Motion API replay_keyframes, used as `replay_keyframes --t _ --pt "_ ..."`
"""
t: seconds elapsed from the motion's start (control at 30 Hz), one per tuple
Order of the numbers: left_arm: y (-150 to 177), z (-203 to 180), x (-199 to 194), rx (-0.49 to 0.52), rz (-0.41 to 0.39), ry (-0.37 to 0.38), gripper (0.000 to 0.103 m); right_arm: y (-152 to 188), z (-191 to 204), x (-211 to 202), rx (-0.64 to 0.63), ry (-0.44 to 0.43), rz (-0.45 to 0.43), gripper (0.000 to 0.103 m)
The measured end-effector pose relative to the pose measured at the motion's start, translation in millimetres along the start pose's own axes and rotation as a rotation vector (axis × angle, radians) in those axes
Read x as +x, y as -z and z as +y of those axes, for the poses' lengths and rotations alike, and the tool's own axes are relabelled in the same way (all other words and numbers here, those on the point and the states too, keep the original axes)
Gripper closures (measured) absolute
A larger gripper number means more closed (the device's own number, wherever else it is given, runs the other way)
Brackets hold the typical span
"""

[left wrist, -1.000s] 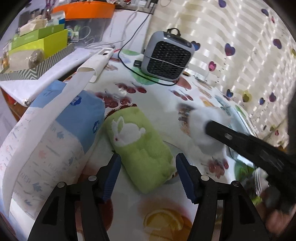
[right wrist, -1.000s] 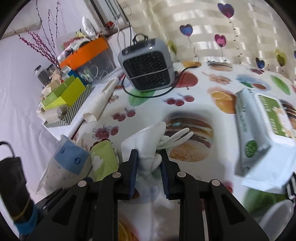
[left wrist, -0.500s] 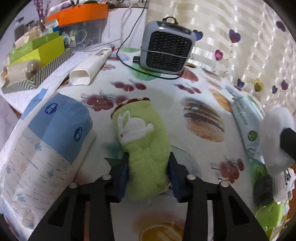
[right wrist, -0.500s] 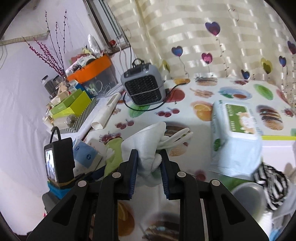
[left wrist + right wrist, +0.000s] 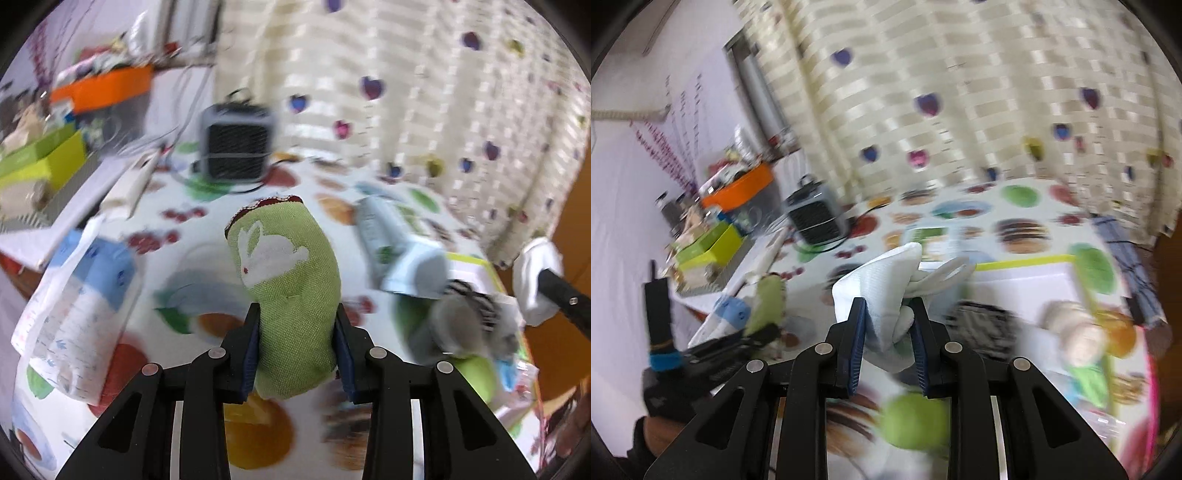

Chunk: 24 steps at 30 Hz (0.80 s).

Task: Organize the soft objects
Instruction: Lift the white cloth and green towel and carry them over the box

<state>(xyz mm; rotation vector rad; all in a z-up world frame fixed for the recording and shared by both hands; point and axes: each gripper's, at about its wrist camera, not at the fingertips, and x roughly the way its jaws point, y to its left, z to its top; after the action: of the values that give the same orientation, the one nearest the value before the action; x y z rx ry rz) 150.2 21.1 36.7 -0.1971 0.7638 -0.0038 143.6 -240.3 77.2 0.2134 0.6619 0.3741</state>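
A green pouch with a white rabbit (image 5: 284, 258) is lifted off the fruit-print tablecloth (image 5: 207, 229). My left gripper (image 5: 297, 321) is closing on its lower end, and both pads press into the cloth. A white glove (image 5: 886, 273) is pinched in my right gripper (image 5: 886, 310), which is shut on it and held above the table. The left wrist view shows that glove (image 5: 535, 273) at the far right. From the right wrist, the left gripper (image 5: 753, 336) with the green pouch (image 5: 770, 299) appears low on the left.
A grey fan heater (image 5: 238, 147) with its cord stands at the back. A blue and white tissue pack (image 5: 81, 295) lies left, a wet-wipes pack (image 5: 399, 243) right. A white bin (image 5: 1034, 280) at the right holds several soft items. Green boxes (image 5: 44, 162) crowd the far left.
My left gripper closed on the green pouch and raised it off the table. My right gripper carried the white glove rightward and up, over the white bin.
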Motion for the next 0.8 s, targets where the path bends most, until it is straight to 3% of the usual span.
replay_keyframes --t 0.3,0.57,0.8 --pt "5 -89 -18 0.156 -0.010 0.170 0.068 27 -71 -41 0.090 0.102 0.009 0.078" --pt "30 -158 -23 0.291 0.039 0.318 0.068 61 -100 -50 0.121 0.112 0.074 0.078" --pt "54 -189 -12 0.363 0.114 0.399 0.067 81 -106 -39 0.105 0.102 0.149 0.078"
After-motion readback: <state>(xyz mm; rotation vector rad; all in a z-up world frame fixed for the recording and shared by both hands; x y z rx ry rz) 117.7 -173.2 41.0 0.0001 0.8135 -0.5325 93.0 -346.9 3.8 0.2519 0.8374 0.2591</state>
